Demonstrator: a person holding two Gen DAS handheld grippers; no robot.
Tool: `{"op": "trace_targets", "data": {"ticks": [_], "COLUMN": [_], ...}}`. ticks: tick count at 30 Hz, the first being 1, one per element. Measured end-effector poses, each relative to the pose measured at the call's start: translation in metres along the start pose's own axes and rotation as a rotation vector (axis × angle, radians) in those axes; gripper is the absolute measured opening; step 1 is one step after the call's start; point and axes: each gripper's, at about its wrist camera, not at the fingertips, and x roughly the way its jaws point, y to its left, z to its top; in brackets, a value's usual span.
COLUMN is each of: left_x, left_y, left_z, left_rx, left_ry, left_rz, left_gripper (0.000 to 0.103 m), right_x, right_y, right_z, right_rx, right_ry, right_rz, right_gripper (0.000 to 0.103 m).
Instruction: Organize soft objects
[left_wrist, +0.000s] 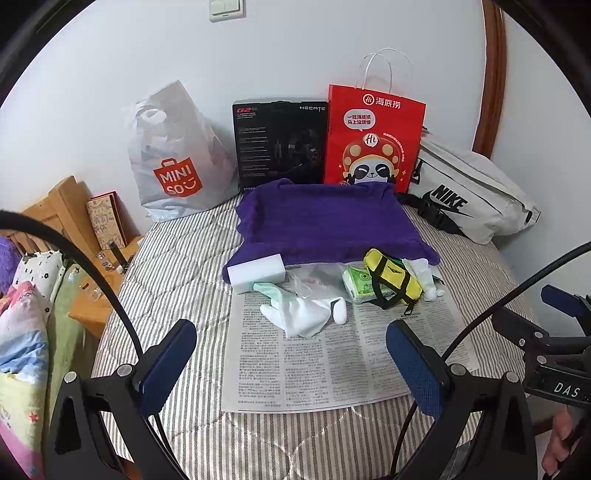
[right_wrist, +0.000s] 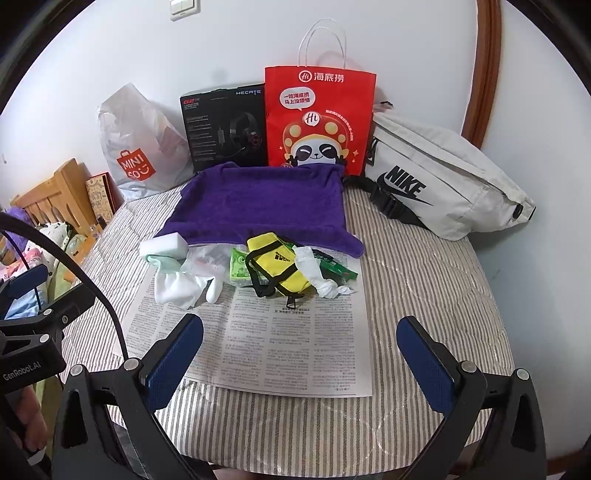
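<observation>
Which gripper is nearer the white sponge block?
Left. The left gripper sits open almost straight below the white sponge block. The right gripper, also open, has the block well off to its left, farther away.

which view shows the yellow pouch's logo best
The right wrist view: the yellow pouch sits nearer the centre with its black logo facing the camera. The left wrist view shows it more side-on, logo unreadable.

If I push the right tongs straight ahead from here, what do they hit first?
Probably the newspaper on the bed, since the open right tongs angle down at it. Skimming above it, the yellow pouch comes next; depth is uncertain.
</observation>
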Motion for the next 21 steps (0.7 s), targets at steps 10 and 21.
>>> {"op": "trace_targets", "data": {"ticks": [10,21], "left_x": [0.029,0.108], "left_y": [0.006,0.024], "left_z": [0.001,-0.012], "left_rx": [0.002,-0.008], "left_ry": [0.013,0.099], "left_rz": [0.018,0.002], "left_gripper": [0.103,0.103], "right_x": [0.026,0.069], "right_y": [-0.007,-0.009], "right_z": [0.003,-0.002], "right_rx": [0.004,-0.015], "right_ry": [0.013,0.070], "right_rz": [0.016,0.022], "right_gripper": [0.103,0.103]}}
